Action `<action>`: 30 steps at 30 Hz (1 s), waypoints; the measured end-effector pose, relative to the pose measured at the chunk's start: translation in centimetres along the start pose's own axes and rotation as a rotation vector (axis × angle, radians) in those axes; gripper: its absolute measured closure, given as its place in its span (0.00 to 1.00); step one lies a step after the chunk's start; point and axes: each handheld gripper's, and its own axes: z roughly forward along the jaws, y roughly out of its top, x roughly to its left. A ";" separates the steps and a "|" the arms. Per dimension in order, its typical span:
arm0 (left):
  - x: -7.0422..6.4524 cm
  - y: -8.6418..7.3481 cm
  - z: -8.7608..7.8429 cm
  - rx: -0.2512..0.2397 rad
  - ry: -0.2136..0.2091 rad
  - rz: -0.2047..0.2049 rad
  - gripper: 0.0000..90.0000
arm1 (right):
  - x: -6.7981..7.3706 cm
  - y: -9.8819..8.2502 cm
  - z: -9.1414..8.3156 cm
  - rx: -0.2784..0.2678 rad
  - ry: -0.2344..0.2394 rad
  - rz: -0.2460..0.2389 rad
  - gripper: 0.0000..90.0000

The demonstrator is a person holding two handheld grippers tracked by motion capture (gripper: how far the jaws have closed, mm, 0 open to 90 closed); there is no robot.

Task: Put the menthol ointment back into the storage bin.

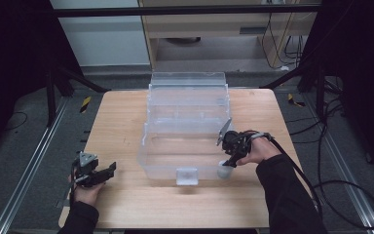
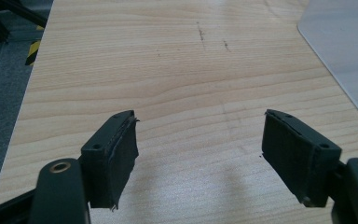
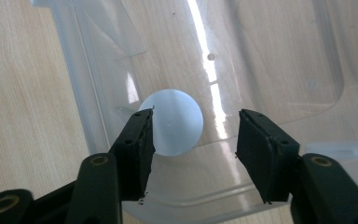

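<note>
Right claw [image 3: 193, 135], jaws spread, hangs over the near right corner of a clear bin [image 1: 187, 129], a pale ball [image 3: 173, 122] beside its left jaw inside the bin. Left claw [image 2: 198, 149], jaws spread, hovers above bare tabletop [image 2: 168, 70], well apart from the bin.

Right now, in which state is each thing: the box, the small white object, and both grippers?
Clear plastic box: open, its lid tipped back, resting on the table.
White round object: inside the box's near right corner, not gripped.
Right gripper: open, above the object.
Left gripper: open, holds nothing.
</note>
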 end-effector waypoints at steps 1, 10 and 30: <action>0.0 0.0 0.0 0.000 -0.001 0.000 0.29 | 0.0 0.0 -0.1 -0.011 -0.005 0.007 0.48; 0.0 0.0 0.0 -0.001 -0.003 0.000 0.29 | 0.5 -1.2 -2.5 -0.181 -0.085 0.081 0.33; -0.2 0.0 -0.1 0.001 -0.003 0.003 0.29 | 2.4 -7.8 -5.0 -0.576 -0.331 0.390 0.18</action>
